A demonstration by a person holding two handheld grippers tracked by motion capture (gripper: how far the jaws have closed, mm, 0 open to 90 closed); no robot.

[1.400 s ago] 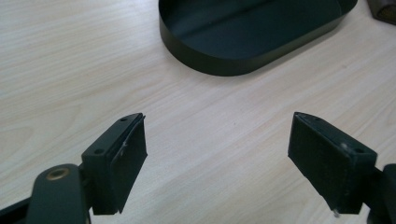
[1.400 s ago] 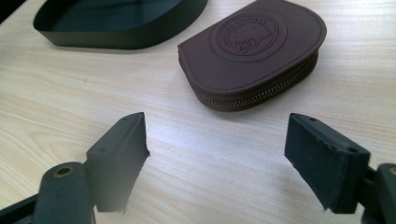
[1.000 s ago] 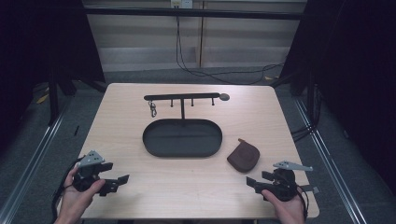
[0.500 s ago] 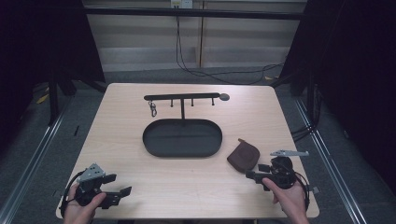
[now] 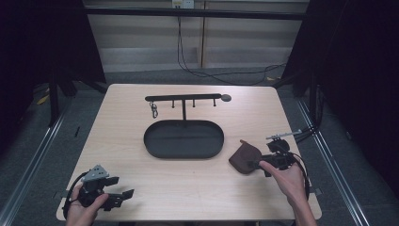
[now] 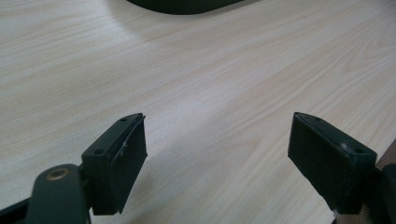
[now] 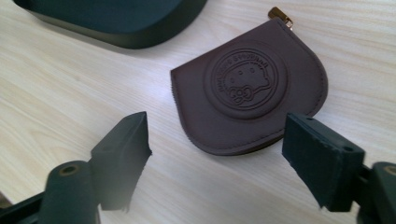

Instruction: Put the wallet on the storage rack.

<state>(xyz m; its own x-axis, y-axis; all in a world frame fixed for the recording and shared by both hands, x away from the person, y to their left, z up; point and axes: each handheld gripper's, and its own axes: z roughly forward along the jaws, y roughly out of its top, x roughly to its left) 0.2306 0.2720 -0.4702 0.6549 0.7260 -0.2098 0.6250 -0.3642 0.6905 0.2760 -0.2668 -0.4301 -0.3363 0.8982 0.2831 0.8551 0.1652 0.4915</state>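
Pale wood-grain rectangular table (image 5: pixel 141 113), matte black oval tray (image 5: pixel 183 140) at its centre, thin black bar rack (image 5: pixel 182 98) behind, dark brown rounded leather coin pouch (image 7: pixel 250 88) with embossed round emblem lying flat right of the tray, right gripper (image 7: pixel 217 161) spread wide just before it, left gripper (image 6: pixel 217 158) released over bare wood.

brown embossed pouch (image 7: pixel 250 95), flat, zipped, on table

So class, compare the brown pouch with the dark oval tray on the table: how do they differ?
The pouch is brown with a round stamped emblem; the tray is dark and plain. The pouch is much smaller than the tray. The pouch lies flat and closed, a zip pull at its tip; the tray is an open dish with a raised rim. The pouch sits just ahead of the open right gripper; the tray lies mid-table. Both rest on the wooden table.
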